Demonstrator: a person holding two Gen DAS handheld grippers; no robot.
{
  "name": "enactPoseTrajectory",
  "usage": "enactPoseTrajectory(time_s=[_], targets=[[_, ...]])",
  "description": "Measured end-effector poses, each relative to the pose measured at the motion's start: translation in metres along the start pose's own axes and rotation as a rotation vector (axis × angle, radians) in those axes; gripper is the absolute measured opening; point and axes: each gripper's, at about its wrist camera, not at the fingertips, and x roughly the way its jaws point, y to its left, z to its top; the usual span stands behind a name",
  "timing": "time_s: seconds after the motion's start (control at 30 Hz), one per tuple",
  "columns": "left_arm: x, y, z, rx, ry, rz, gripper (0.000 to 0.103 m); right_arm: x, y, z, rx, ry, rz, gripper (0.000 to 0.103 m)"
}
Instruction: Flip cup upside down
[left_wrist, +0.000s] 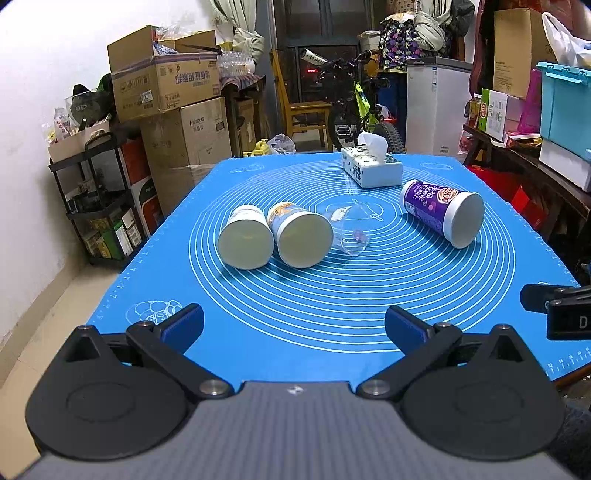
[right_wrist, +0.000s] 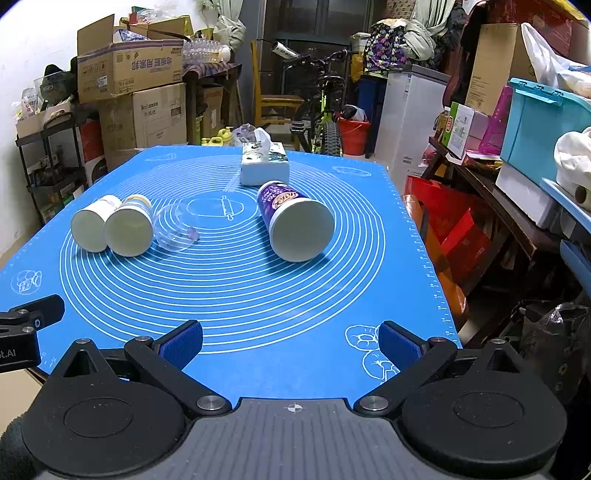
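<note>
Several cups lie on their sides on a blue mat (left_wrist: 295, 332). Two pale paper cups (left_wrist: 245, 240) (left_wrist: 301, 234) lie side by side at left, a clear plastic cup (left_wrist: 349, 230) next to them, and a purple cup (left_wrist: 441, 212) apart at right. They also show in the right wrist view: pale cups (right_wrist: 92, 227) (right_wrist: 131, 227), clear cup (right_wrist: 175, 229), purple cup (right_wrist: 295, 221). My left gripper (left_wrist: 295, 325) and right gripper (right_wrist: 290, 341) are open and empty, hovering near the mat's front edge, well short of the cups.
A tissue box (left_wrist: 371, 168) stands at the far side of the mat, also in the right wrist view (right_wrist: 264, 166). Cardboard boxes (left_wrist: 173, 110), a black shelf (left_wrist: 92, 206), a bicycle (left_wrist: 354, 107) and a cluttered side table (right_wrist: 517, 192) surround the table.
</note>
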Motion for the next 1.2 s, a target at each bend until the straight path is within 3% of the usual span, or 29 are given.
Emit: enactPoseTrajectory(time_s=[1.2], targets=[[0.0017,-0.0011,-0.0022,-0.007,0.008,-0.005,0.103,-0.0014,0.0028,-0.0023,-0.013,0.006,0.001,0.101]])
